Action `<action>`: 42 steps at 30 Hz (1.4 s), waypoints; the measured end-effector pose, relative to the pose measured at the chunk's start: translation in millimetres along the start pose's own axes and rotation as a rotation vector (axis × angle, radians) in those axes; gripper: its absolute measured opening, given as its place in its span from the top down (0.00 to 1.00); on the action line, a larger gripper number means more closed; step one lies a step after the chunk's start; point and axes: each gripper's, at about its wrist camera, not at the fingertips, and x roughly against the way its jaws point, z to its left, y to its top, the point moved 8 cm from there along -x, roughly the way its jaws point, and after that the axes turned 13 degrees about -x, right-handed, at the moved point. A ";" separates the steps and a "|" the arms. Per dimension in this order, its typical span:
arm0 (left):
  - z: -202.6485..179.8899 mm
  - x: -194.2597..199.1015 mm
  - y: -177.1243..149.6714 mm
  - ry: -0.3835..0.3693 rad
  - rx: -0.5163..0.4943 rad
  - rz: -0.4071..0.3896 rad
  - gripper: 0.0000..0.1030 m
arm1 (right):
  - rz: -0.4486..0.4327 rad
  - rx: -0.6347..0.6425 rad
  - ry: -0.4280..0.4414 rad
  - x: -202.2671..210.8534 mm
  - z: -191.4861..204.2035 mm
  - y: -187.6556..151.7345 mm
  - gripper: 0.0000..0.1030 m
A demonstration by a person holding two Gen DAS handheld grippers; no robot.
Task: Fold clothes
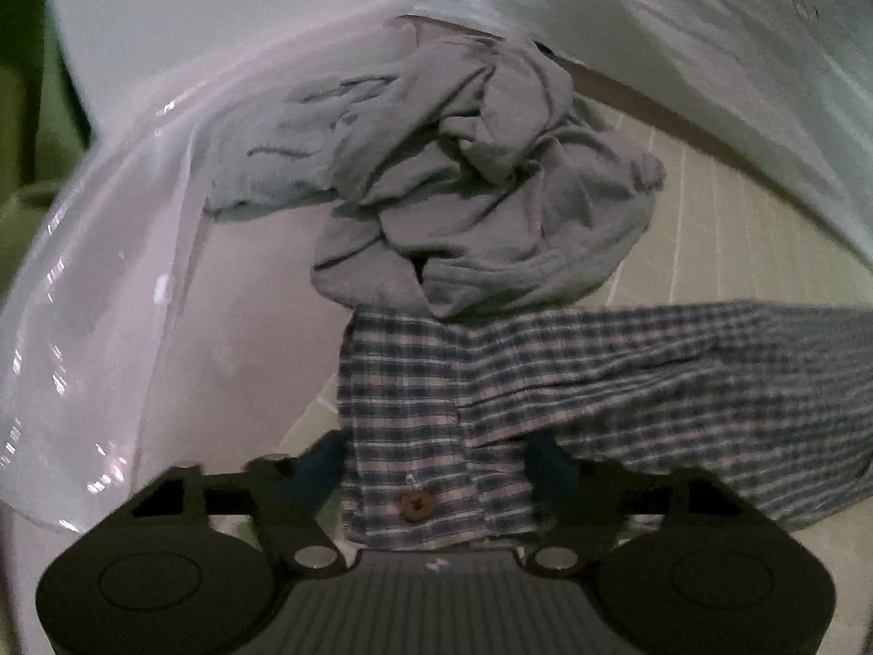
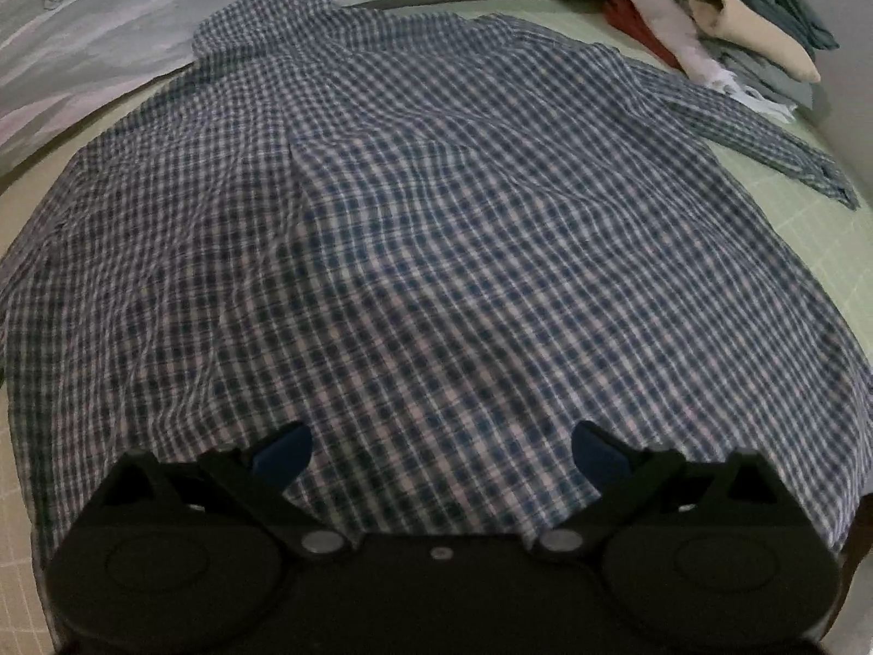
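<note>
A blue-and-white checked shirt point(image 2: 425, 229) lies spread back-up on the pale green mat, collar at the far end, one sleeve reaching out to the right. My right gripper point(image 2: 442, 453) stands open over the shirt's near hem, one blue fingertip point(image 2: 283, 450) on each side, holding nothing. In the left wrist view a sleeve cuff of the checked shirt point(image 1: 414, 436) with a brown button point(image 1: 416, 506) sits between the jaws of my left gripper point(image 1: 436, 464). The jaws stand wide apart and the cloth hides the fingertips, so any grip on the cuff does not show.
A crumpled grey garment point(image 1: 464, 191) lies just beyond the cuff, partly on a clear plastic bag point(image 1: 109, 284). A stack of folded clothes point(image 2: 725, 27) sits at the far right of the mat point(image 2: 818, 229). A pale bedsheet point(image 2: 109, 27) runs along the back.
</note>
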 end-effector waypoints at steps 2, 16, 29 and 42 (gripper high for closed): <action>-3.0 1.7 2.1 -0.006 -0.003 -0.005 0.57 | 0.001 0.000 -0.007 -0.4 0.2 -1.4 0.00; -103.1 40.5 26.7 -0.272 0.000 -0.059 0.88 | -0.014 -0.084 0.006 -4.5 -19.7 5.1 0.00; -300.7 150.3 34.8 -0.676 -0.292 -0.138 0.55 | -0.058 -0.261 0.062 25.9 -55.4 24.5 0.00; -224.4 79.4 12.2 -0.361 -0.158 0.029 0.16 | -0.035 0.018 0.196 22.3 46.6 13.4 0.01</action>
